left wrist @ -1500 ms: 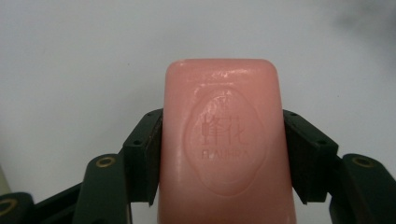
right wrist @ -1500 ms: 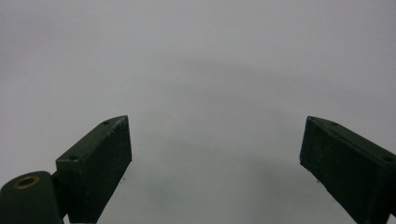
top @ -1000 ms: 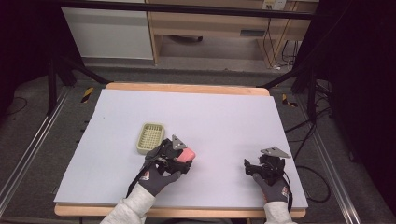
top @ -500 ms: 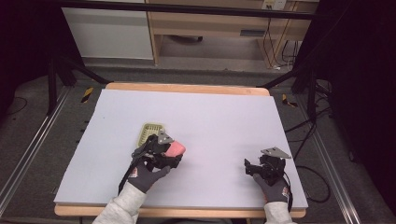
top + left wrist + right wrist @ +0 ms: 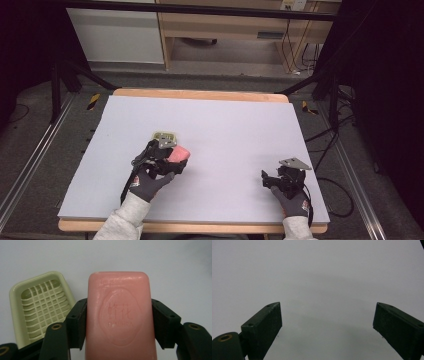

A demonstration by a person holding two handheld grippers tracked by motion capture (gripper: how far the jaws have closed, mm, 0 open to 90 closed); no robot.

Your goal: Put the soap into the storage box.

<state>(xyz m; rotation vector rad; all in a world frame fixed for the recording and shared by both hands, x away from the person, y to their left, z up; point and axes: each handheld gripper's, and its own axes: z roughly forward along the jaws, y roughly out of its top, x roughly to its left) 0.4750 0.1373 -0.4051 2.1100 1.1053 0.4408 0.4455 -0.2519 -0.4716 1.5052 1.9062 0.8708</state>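
Soap bar (image 5: 119, 315) pinched by left gripper (image 5: 119, 325).
Long axis is aimed forward along the jaws, beside the soap dish (image 5: 37, 307); right gripper (image 5: 327, 322) is held spread.

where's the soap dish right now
The pale green soap dish sits empty on the table's left half, just beyond the left gripper holding the pink soap bar.

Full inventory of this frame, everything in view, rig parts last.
soap bar: 1, pink, clamped between the left gripper's jaws, above the table's near-left part
soap dish: 1, pale green with a slotted grid floor, empty, on the table just beyond the left gripper
table: 1, pale grey top with wooden edge, centre
cabinets: white and wooden, on the floor behind the table
cables: several, dark, floor at right and behind
left gripper: 1, black, shut on the soap bar
right gripper: 1, black, jaws open, empty, near-right of table
gloved hands: 2, dark grey, bottom edge
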